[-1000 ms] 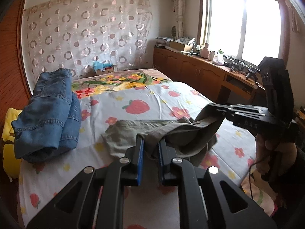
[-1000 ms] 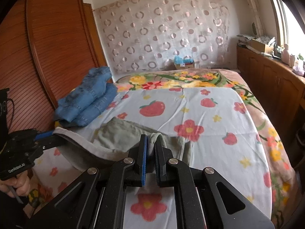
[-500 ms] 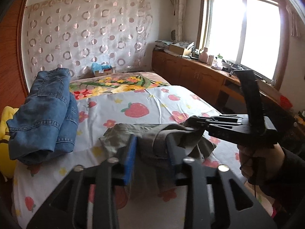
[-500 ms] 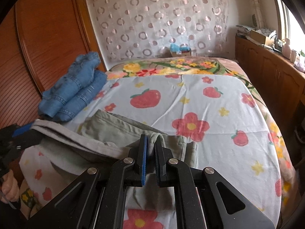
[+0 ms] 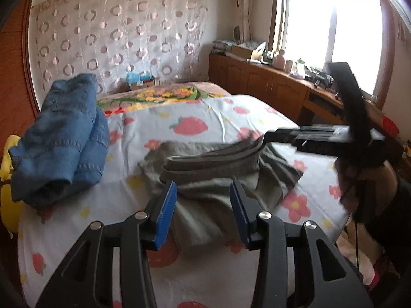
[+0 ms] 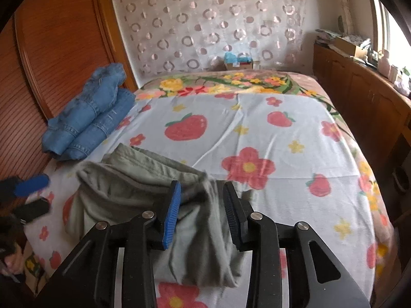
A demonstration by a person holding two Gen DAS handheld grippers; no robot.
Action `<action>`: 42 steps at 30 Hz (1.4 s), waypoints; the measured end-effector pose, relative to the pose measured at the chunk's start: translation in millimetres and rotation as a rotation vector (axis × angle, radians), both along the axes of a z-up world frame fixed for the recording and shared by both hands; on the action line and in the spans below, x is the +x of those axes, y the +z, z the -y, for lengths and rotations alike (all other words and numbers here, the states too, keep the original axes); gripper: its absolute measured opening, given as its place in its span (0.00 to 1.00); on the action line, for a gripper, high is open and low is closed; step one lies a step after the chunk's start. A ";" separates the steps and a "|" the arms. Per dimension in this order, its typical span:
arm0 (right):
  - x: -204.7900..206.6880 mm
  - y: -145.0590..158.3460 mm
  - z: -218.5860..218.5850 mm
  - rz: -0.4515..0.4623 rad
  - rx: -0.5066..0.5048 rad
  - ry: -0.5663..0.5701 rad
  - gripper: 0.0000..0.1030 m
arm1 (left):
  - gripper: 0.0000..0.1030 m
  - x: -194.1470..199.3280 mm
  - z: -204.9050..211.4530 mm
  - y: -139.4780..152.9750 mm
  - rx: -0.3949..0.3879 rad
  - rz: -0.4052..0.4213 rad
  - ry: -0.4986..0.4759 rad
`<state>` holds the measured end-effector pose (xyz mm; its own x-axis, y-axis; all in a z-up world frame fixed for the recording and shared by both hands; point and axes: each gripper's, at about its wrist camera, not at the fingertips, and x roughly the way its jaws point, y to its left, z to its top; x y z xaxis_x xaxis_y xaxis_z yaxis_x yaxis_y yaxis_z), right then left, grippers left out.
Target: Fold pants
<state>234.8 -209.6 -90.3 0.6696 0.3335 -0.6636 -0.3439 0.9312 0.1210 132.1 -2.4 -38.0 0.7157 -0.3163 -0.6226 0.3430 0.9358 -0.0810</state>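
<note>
Bedroom, bed (image 6: 257,118) under a strawberry-and-flower sheet; folded blue jeans (image 5: 61,138) sit at its wooden-panel side. Grey-green pants (image 6: 133,187) lie bunched at the near edge of the bed, long axis running roughly across both views, from one gripper to the other. Left gripper (image 5: 203,213): fingers have just been opening, part-spread, cloth lying between and below the pads, not pinched. Right gripper (image 6: 201,213): fingers likewise have just been opening, a fold of cloth in the gap, apparently let go. Both hands sit equally near, one at each end of the bundle. Judgement: the fold has been laid down; the next grasp likely turns on which edge lies uppermost.
</note>
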 end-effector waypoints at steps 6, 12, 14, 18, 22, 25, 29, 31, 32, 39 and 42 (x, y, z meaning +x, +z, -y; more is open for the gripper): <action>-22.4 -4.8 15.1 -0.014 -0.048 0.045 0.34 | 0.41 2.2 -0.2 -19.2 0.025 -0.052 0.023; -29.3 -28.3 14.8 -0.066 -0.094 0.086 0.34 | 0.41 9.4 -2.7 -34.5 0.045 -0.104 0.050; -28.1 -33.5 13.7 -0.073 -0.105 0.084 0.34 | 0.41 11.9 -3.7 -39.0 0.060 -0.115 0.060; -25.5 -39.9 12.1 -0.083 -0.124 0.080 0.30 | 0.41 15.0 -7.7 -45.6 0.064 -0.132 0.065; -28.4 -38.6 14.7 -0.070 -0.133 0.097 0.06 | 0.41 17.2 -8.0 -49.6 0.069 -0.139 0.066; -34.2 -33.3 20.3 -0.035 -0.157 0.042 0.02 | 0.41 18.4 -7.1 -51.5 0.075 -0.143 0.065; -34.4 -37.1 21.1 -0.057 -0.151 0.043 0.02 | 0.41 19.9 -8.5 -54.5 0.066 -0.145 0.063; -34.9 -35.6 20.4 -0.048 -0.148 0.039 0.02 | 0.41 20.1 -9.4 -54.7 0.060 -0.146 0.062; -34.3 -34.2 20.3 -0.044 -0.143 0.033 0.06 | 0.41 20.5 -9.9 -55.0 0.056 -0.146 0.062; -22.6 -41.0 19.7 -0.092 -0.124 0.023 0.31 | 0.41 20.0 -10.3 -55.2 0.054 -0.142 0.064; -20.3 -42.5 21.0 -0.101 -0.107 0.021 0.34 | 0.41 18.7 -10.6 -55.9 0.049 -0.134 0.063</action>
